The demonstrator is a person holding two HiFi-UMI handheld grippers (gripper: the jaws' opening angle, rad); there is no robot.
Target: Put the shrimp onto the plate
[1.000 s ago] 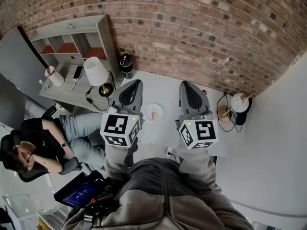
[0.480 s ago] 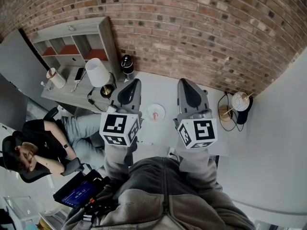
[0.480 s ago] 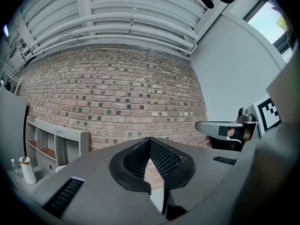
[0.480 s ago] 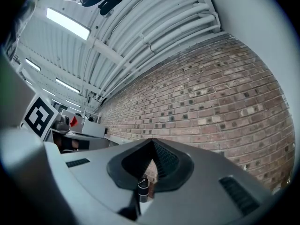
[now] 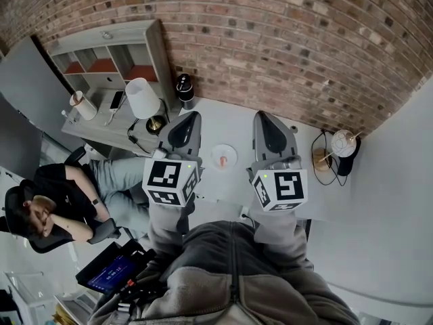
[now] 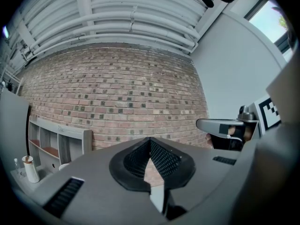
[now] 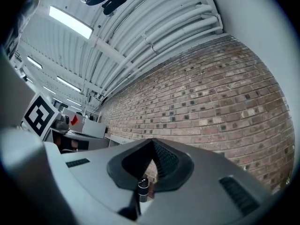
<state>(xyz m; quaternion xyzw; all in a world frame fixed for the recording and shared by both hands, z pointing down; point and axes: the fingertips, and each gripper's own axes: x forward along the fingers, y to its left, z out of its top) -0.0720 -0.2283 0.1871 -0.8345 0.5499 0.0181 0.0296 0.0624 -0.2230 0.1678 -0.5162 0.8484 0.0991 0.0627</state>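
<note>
A small white plate [image 5: 228, 152] lies on the pale table [image 5: 223, 124] between my two grippers, and a small pink-orange shrimp [image 5: 222, 160] rests on it. The left gripper [image 5: 192, 116] hangs left of the plate and the right gripper [image 5: 262, 117] right of it, both pointing at the brick wall. Neither touches the plate. In the left gripper view the left gripper [image 6: 150, 142] is shut with nothing in it. The right gripper [image 7: 152, 144] in its own view is likewise shut and empty. Both gripper views look over the table at the wall, so plate and shrimp are hidden there.
A white-shaded lamp [image 5: 142, 99] and a black bottle [image 5: 184, 87] stand at the table's far left, by a grey shelf unit [image 5: 101, 56]. A round white object with cables [image 5: 343, 143] sits far right. A person [image 5: 57, 205] sits low at the left.
The head view has shifted slightly. The grippers, plate and shrimp keep their places.
</note>
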